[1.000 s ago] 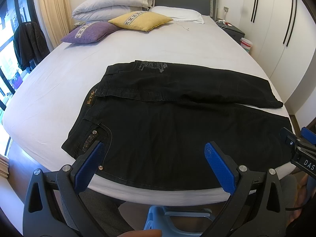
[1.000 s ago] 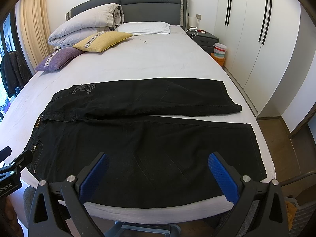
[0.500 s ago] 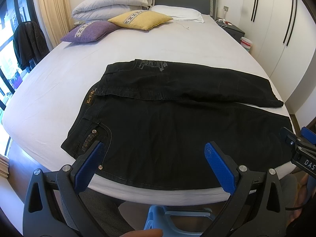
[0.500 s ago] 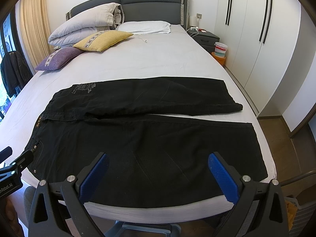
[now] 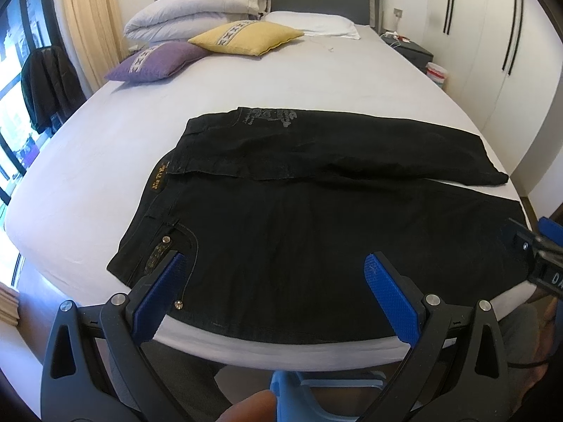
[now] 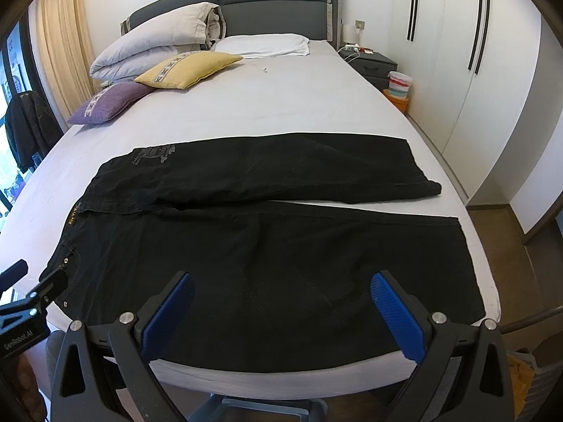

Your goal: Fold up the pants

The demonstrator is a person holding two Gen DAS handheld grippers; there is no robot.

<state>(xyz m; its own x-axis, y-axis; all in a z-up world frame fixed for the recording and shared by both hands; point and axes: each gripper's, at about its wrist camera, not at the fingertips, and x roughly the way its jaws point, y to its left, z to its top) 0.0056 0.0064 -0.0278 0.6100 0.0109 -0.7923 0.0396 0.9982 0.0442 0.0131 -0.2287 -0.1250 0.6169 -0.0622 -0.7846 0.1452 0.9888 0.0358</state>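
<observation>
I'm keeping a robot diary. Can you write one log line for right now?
pants: flat on bed, unfolded | left gripper: open, empty | right gripper: open, empty

The left gripper (image 5: 271, 269) is held level with its blue-padded fingers (image 5: 388, 293) spread wide apart, nothing being gripped between them. The right gripper (image 6: 281, 290) is held likewise, fingers (image 6: 396, 311) wide apart and empty, and is seen at the right edge of the left view (only its tip). A fingertip (image 5: 248, 408) of the holding hand is seen at the bottom of the left view.
</observation>
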